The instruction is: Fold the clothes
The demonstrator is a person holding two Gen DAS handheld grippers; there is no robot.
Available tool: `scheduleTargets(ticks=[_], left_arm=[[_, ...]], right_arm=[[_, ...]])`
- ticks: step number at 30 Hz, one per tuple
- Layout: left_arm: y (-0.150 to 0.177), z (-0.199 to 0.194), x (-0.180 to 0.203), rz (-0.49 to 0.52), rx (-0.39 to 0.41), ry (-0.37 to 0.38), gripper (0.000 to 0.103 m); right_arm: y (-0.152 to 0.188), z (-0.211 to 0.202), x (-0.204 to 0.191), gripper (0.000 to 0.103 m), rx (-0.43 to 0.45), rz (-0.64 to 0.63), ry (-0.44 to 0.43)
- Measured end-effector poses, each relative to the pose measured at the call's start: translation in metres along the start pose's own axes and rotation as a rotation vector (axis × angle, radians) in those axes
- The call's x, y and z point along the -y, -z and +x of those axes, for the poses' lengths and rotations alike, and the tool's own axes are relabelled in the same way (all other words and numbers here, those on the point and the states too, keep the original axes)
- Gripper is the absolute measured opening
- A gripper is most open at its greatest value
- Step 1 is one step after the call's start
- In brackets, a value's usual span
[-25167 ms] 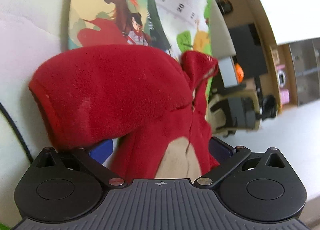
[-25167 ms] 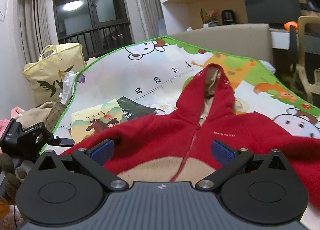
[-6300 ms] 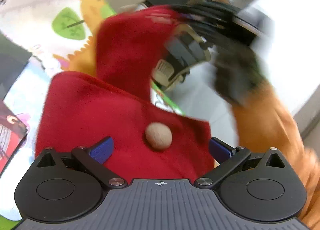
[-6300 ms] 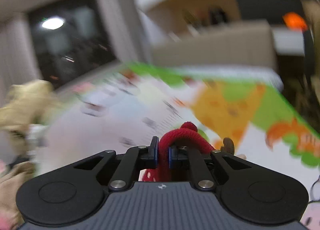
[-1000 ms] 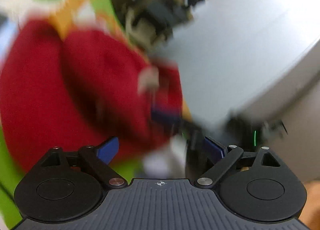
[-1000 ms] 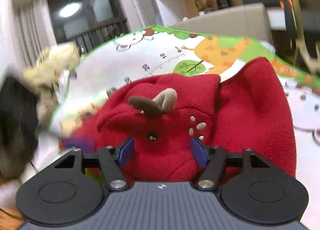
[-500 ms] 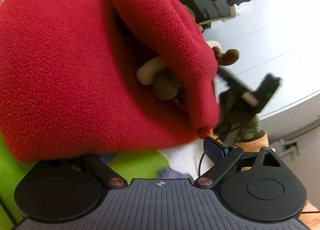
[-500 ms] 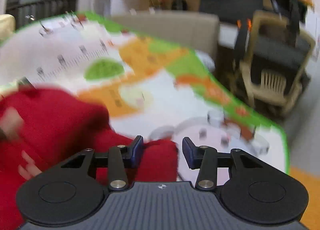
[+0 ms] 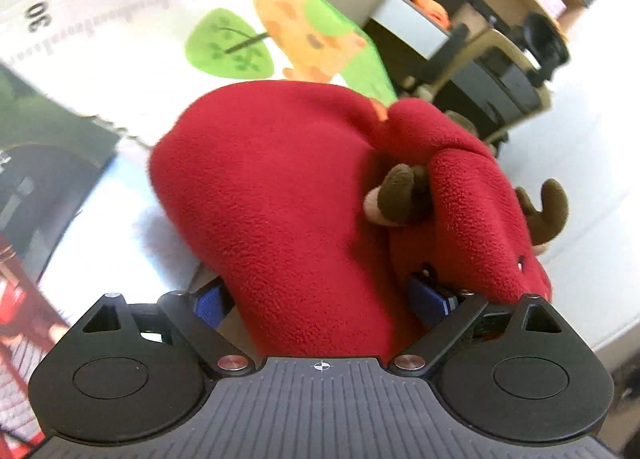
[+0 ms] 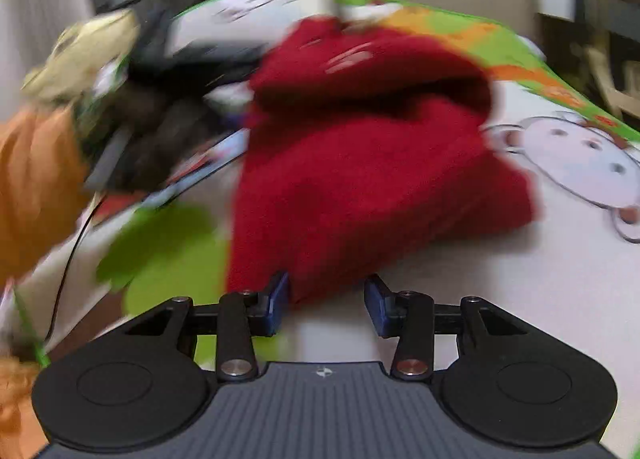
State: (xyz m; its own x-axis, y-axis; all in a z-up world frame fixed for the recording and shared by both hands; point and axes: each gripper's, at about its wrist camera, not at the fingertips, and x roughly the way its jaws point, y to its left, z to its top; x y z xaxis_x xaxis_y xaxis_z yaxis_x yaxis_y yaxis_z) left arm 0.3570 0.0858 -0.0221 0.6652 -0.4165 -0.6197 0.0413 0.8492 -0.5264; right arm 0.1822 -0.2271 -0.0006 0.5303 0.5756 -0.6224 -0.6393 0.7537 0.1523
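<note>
From the left wrist view we see the red fleece hoodie (image 9: 288,195) sharply, with a brown antler (image 9: 550,215) and a brown-and-tan ear (image 9: 396,199) on its hood; the right wrist view is smeared by motion and shows neither, yet it alone shows an orange sleeve (image 10: 32,187) at the left and the monkey drawing on the play mat (image 10: 572,259); the left view alone shows the mat's printed ruler numbers and a book (image 9: 24,219) beside the garment. The hoodie lies bunched in a thick folded mound on the mat, near its green-bordered far edge. Our left gripper (image 9: 324,299) is spread wide, red fleece bulging between its blue pads (image 9: 208,305), not clamped; our right gripper (image 10: 326,299) is released, its left pad touching the hoodie's near hem, nothing held.
</note>
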Motion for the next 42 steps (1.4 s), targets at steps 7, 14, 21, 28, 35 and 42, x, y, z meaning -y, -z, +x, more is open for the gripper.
scheduleTargets(ticks=[7, 14, 21, 28, 35, 42], left_arm=[[0.04, -0.044, -0.01, -0.067, -0.067, 0.081, 0.096], [0.072, -0.022, 0.022, -0.104, -0.19, 0.279, 0.097], [0.055, -0.023, 0.016, -0.093, -0.123, 0.213, 0.097], [0.028, -0.043, -0.005, -0.088, -0.006, 0.091, 0.097], [0.046, -0.092, 0.001, 0.093, 0.013, 0.027, 0.097], [0.086, -0.094, 0.036, 0.341, -0.017, -0.013, 0.097]], right_arm=[[-0.051, -0.064, 0.038, 0.072, 0.277, 0.05, 0.007], [-0.067, 0.018, 0.116, 0.072, 0.114, 0.209, 0.126], [-0.044, 0.03, 0.103, 0.069, 0.107, 0.314, 0.03], [-0.028, 0.025, 0.0, 0.068, 0.058, 0.167, -0.124], [-0.038, -0.019, -0.018, 0.068, 0.176, -0.079, 0.03], [-0.082, 0.011, -0.039, 0.068, 0.221, -0.444, 0.206]])
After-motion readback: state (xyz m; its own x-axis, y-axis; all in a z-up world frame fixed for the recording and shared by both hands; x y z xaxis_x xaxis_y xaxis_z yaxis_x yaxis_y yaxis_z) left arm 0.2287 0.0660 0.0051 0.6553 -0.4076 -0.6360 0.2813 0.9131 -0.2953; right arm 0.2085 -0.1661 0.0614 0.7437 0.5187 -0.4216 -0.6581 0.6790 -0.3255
